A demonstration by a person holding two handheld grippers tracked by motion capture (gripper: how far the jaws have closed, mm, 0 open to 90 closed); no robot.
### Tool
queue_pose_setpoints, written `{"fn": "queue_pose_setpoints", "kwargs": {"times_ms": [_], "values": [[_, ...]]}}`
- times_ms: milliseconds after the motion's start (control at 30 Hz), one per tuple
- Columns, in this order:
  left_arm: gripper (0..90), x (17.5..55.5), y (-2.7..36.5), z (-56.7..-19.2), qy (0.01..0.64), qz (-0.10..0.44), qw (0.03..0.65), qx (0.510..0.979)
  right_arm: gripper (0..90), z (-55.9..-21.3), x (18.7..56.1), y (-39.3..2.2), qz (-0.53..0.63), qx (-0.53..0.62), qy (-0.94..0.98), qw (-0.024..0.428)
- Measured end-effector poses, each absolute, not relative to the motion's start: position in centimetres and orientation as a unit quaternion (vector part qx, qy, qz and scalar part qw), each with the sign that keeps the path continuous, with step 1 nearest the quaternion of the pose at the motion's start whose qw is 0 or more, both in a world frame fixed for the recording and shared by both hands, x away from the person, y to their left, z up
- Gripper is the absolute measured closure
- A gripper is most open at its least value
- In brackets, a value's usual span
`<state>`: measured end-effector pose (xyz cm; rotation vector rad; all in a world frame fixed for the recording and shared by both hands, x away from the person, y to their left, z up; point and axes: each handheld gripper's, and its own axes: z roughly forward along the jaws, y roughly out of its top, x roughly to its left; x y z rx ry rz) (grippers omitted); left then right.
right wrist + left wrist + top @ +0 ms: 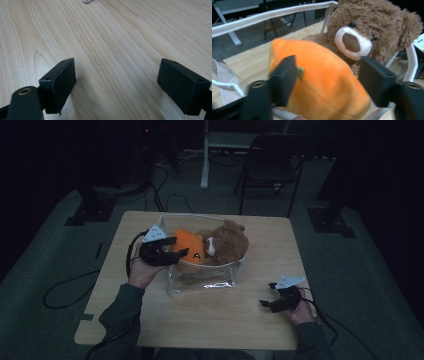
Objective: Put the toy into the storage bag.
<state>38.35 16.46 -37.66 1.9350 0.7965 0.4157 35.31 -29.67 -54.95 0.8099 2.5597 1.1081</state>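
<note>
Left gripper (327, 82) clamps the orange plush toy (319, 82) inside the clear bag (200, 282), teddy bear (367, 32) beyond; lifting remains. Right gripper (117, 87) rests open, empty, on the tabletop (112, 37).

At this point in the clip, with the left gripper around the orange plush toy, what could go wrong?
The orange plush toy is soft and wide between the left gripper pads, so it may squeeze out. It leans on the brown teddy bear, which could get dragged. The clear bag looks light and may shift, while the right gripper rests open, apart from it.

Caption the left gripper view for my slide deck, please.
Left gripper straddling an orange plush toy beside a brown teddy bear.
</note>
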Motion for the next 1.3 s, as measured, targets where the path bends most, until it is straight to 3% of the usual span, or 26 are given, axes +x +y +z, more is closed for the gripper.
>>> {"fn": "queue_pose_setpoints", "kwargs": {"times_ms": [133, 300, 600, 833, 1300], "values": [[54.3, 38.6, 16.6, -37.6, 0.336, 0.17, 0.476, 0.795, 14.6, -55.0, 35.3, -29.7, 0.379, 0.277, 0.875, 0.118], [59.1, 38.5, 16.7, -37.5, 0.341, 0.17, 0.462, 0.801, 14.6, -55.0, 35.3, -29.7, 0.379, 0.277, 0.875, 0.118], [57.5, 38.4, 16.8, -37.6, 0.342, 0.168, 0.458, 0.803, 14.6, -55.0, 35.3, -29.7, 0.379, 0.277, 0.875, 0.119], [52.0, 37.6, 18.4, -36.4, 0.333, 0.175, 0.503, 0.778, 14.6, -54.9, 35.3, -29.7, 0.379, 0.277, 0.875, 0.119], [45.2, 37.1, 22.3, -36.8, 0.374, 0.197, 0.525, 0.739, 14.7, -54.9, 35.3, -29.7, 0.378, 0.278, 0.875, 0.119]]}}
